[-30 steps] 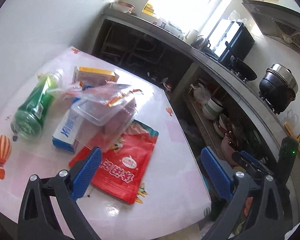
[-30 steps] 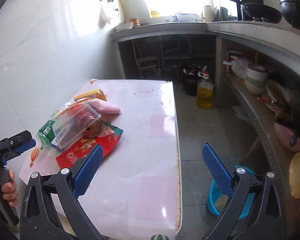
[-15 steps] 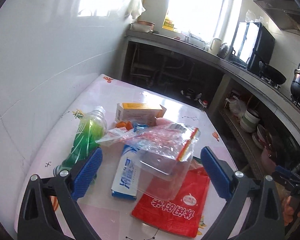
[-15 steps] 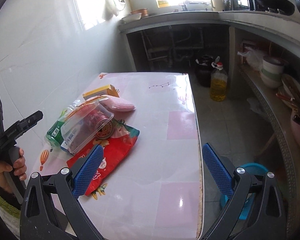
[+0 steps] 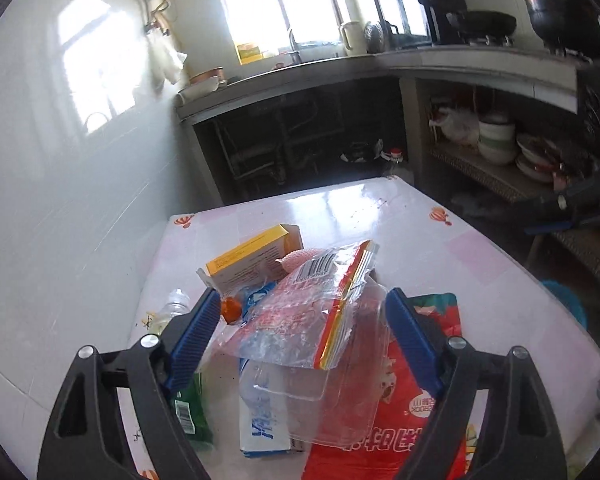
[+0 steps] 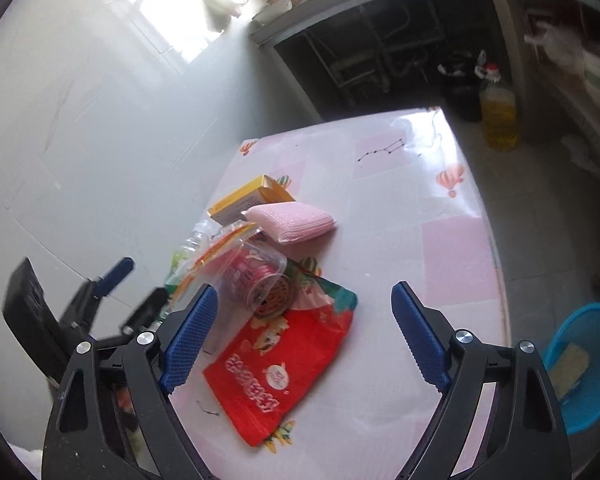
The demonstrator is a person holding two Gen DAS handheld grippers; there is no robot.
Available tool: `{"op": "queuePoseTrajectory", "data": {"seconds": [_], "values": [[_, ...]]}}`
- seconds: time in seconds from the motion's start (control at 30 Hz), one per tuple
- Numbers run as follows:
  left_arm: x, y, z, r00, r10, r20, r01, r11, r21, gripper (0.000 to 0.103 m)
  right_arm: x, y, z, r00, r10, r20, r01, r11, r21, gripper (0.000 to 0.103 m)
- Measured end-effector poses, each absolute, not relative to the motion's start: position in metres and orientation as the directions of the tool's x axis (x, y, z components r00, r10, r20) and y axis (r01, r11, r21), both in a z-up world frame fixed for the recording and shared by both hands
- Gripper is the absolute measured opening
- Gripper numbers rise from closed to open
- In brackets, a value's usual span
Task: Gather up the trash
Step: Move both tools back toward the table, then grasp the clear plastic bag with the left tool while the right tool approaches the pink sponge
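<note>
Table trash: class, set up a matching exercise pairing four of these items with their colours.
Things:
1. snack pouch
2. sponge
3. carton
4. bottle

Colours:
a. green
b. yellow
c. red
d. pink

Pairs: 1-c, 2-d, 3-b, 4-a

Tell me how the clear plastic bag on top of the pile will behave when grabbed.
The clear plastic bag looks thin and crinkled, so it will likely crumple and hang limp. It appears empty, so probably very light. Draped loosely over the clear container, it may slide off or drag neighbours.
</note>
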State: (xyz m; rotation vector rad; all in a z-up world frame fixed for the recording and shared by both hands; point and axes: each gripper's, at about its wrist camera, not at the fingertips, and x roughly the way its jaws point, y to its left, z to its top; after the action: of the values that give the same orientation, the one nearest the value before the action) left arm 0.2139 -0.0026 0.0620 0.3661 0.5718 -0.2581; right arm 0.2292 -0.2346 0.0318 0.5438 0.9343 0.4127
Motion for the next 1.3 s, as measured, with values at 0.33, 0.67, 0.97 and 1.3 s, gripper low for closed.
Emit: {"op": "queuePoseTrajectory", "data": {"seconds": [0.33,0.67,0.97,1.3], "values": [[0.239,-0.007,0.035,0.765,-0.103,-0.636,0.364,0.884,0.294,0.035,0.323,-0.2,0.017,0.35,0.673,-0.651,-0.131,0.724,0.678,0.081],[0.233,0.022,0.057,0.78,-0.161,-0.605,0.317,0.935,0.159,0.011,0.391,-0.162,-0.008,0.22,0.619,-0.754,-0.226,0.784,0.578,0.083],[0.227,0.061,0.087,0.804,-0.215,-0.554,0.228,0.973,-0.047,0.005,0.401,-0.126,-0.022,0.159,0.529,-0.834,-0.416,0.801,0.429,0.089],[0.22,0.074,0.095,0.822,-0.201,-0.533,0.177,0.979,-0.097,0.004,0.416,-0.098,-0.044,0.174,0.359,-0.917,-0.516,0.826,0.226,0.09]]}}
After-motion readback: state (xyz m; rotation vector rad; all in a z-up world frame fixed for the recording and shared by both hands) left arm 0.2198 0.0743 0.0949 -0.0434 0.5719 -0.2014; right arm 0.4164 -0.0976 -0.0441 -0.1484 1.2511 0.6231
